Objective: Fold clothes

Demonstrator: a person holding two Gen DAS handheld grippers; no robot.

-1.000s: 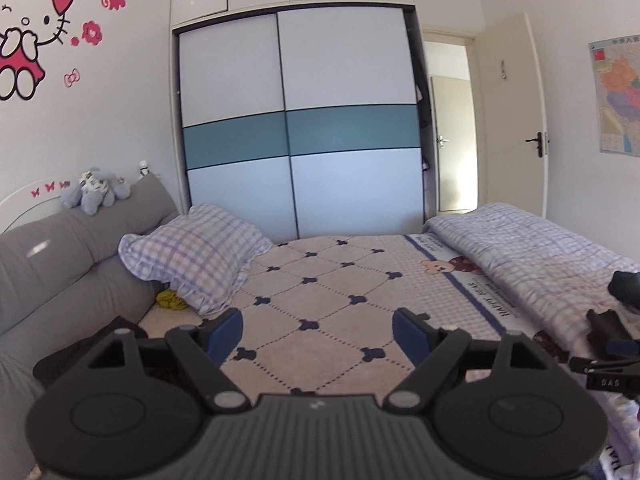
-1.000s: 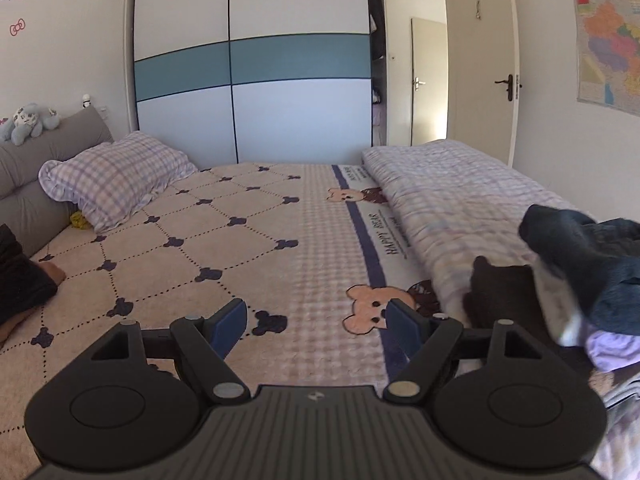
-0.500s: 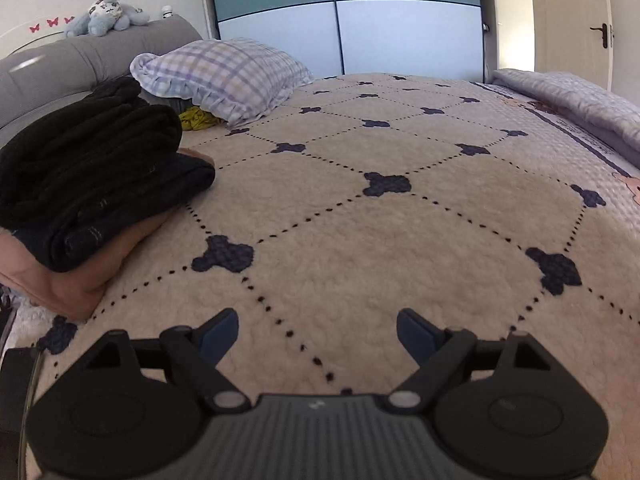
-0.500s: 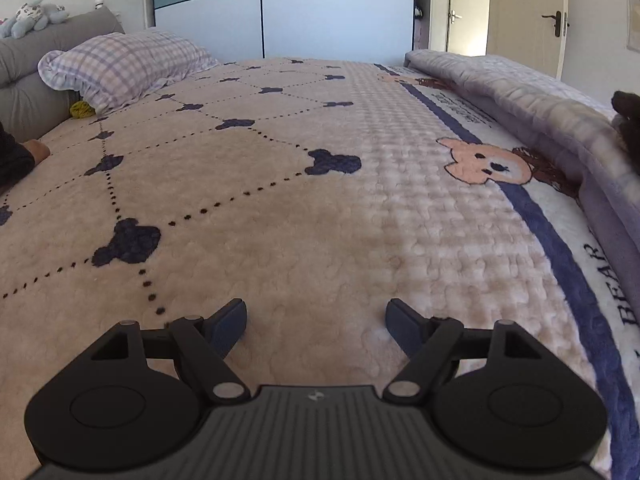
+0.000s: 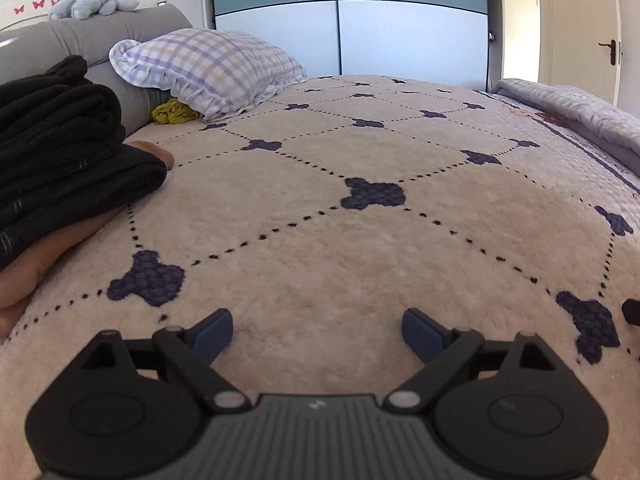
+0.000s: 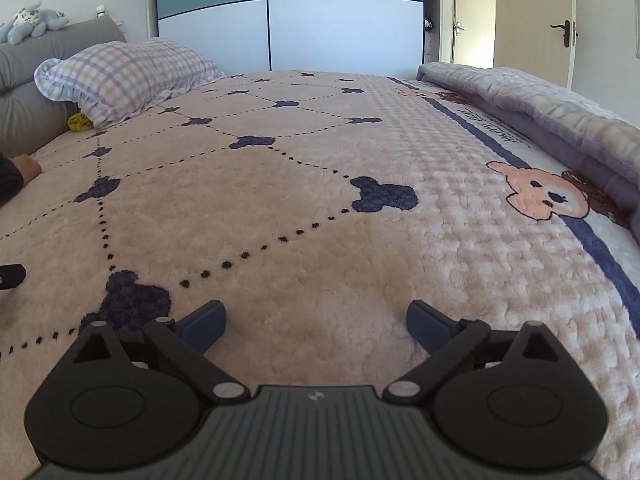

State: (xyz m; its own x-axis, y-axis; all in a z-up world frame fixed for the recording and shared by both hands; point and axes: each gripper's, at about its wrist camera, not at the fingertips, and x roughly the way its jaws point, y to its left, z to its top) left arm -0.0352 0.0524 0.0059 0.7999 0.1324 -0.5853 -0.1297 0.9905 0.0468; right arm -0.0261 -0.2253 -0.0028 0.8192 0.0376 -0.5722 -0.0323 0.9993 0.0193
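A stack of folded clothes, black pieces [image 5: 56, 140] on a tan one [image 5: 36, 264], lies at the left edge of the bed in the left wrist view. Its corner shows at the far left of the right wrist view [image 6: 16, 172]. My left gripper [image 5: 318, 330] is open and empty, low over the beige blanket [image 5: 360, 248], to the right of the stack. My right gripper [image 6: 316, 322] is open and empty, low over the same blanket [image 6: 320, 208] farther right.
A plaid pillow [image 5: 212, 68] and a yellow cloth [image 5: 174, 112] lie by the grey headboard [image 5: 100, 36]. A folded grey quilt [image 6: 552, 116] runs along the bed's right side. A wardrobe [image 6: 320, 20] stands behind the bed, with a door [image 6: 560, 24] to its right.
Both grippers have dropped from a raised, level view of the room to just above the blanket. The pile of dark clothes at the right has left the right wrist view. Both stay open.
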